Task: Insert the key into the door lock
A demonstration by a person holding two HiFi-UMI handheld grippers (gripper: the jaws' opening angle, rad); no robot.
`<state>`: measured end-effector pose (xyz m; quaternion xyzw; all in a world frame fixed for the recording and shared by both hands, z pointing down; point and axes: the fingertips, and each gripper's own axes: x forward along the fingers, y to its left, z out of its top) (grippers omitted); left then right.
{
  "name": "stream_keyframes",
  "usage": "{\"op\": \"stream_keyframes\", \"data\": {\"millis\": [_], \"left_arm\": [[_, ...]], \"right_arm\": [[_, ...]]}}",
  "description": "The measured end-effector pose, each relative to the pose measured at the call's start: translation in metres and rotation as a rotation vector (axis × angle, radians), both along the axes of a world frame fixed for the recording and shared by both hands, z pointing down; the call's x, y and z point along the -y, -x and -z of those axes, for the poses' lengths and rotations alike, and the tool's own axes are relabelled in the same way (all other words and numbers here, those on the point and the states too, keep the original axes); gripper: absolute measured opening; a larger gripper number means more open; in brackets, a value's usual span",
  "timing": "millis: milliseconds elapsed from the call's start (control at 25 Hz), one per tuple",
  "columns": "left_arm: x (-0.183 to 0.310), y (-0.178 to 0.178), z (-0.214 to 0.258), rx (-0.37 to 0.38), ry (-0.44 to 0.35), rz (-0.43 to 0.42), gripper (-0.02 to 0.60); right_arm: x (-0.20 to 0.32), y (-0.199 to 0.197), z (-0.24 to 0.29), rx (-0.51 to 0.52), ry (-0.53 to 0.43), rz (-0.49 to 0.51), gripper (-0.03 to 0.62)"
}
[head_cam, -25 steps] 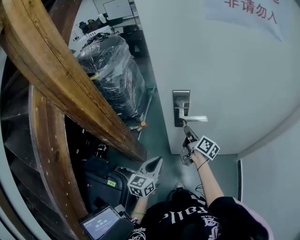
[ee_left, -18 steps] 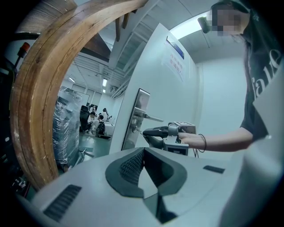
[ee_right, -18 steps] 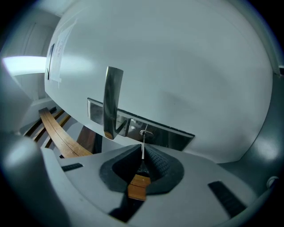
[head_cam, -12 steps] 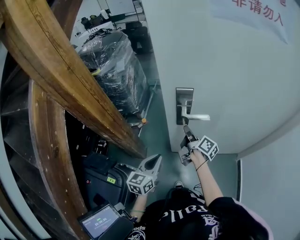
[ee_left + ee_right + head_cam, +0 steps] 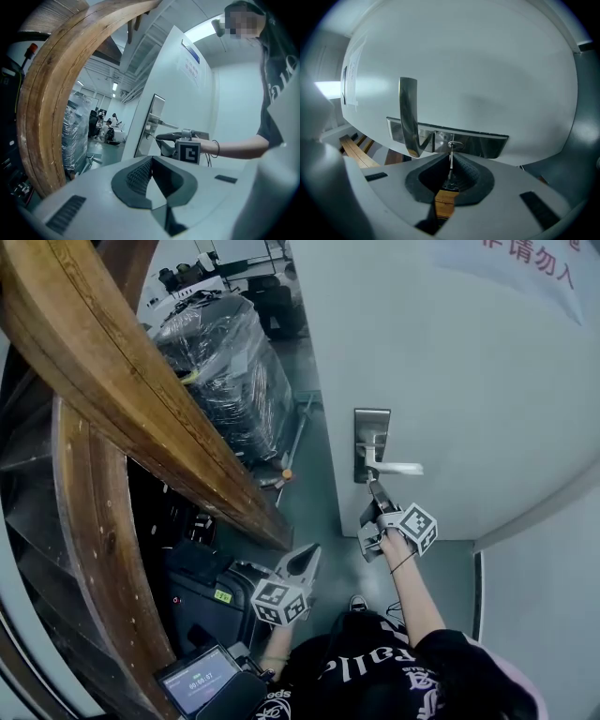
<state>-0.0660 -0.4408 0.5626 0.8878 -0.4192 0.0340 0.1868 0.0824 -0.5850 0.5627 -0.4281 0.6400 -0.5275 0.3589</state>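
The white door [image 5: 469, 381] carries a steel lock plate [image 5: 371, 442] with a lever handle [image 5: 398, 467]. My right gripper [image 5: 376, 490] is held just under the plate, shut on a thin silver key [image 5: 450, 164]. In the right gripper view the key's tip is at the round keyhole [image 5: 454, 144] on the lock plate [image 5: 485, 143], beside the lever handle [image 5: 408, 117]. How deep the key sits cannot be made out. My left gripper [image 5: 307, 557] hangs low and to the left, shut and with nothing in it; its fingers [image 5: 136, 176] meet at the tip.
A heavy curved wooden beam [image 5: 122, 399] fills the left side. Behind it stands a pallet wrapped in plastic film [image 5: 220, 371]. A black case [image 5: 202, 601] and a device with a lit screen [image 5: 197, 679] lie at the person's feet. People sit far off in the room [image 5: 108, 129].
My right gripper has risen a little toward the lock plate, bringing the key up to the keyhole. The left gripper has kept its place.
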Motion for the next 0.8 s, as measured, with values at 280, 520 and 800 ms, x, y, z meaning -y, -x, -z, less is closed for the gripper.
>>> {"op": "stream_keyframes", "data": {"millis": [280, 520, 800], "left_arm": [[-0.003, -0.002, 0.0, -0.002, 0.007, -0.018, 0.005], [-0.009, 0.007, -0.003, 0.007, 0.014, -0.004, 0.005], [-0.014, 0.017, -0.003, -0.006, 0.016, 0.025, 0.005]], "right_arm": [[0.023, 0.002, -0.001, 0.014, 0.032, -0.04, 0.037], [0.033, 0.002, 0.001, -0.035, -0.035, -0.04, 0.038], [0.003, 0.008, 0.005, -0.289, -0.086, 0.087, 0.04]]}}
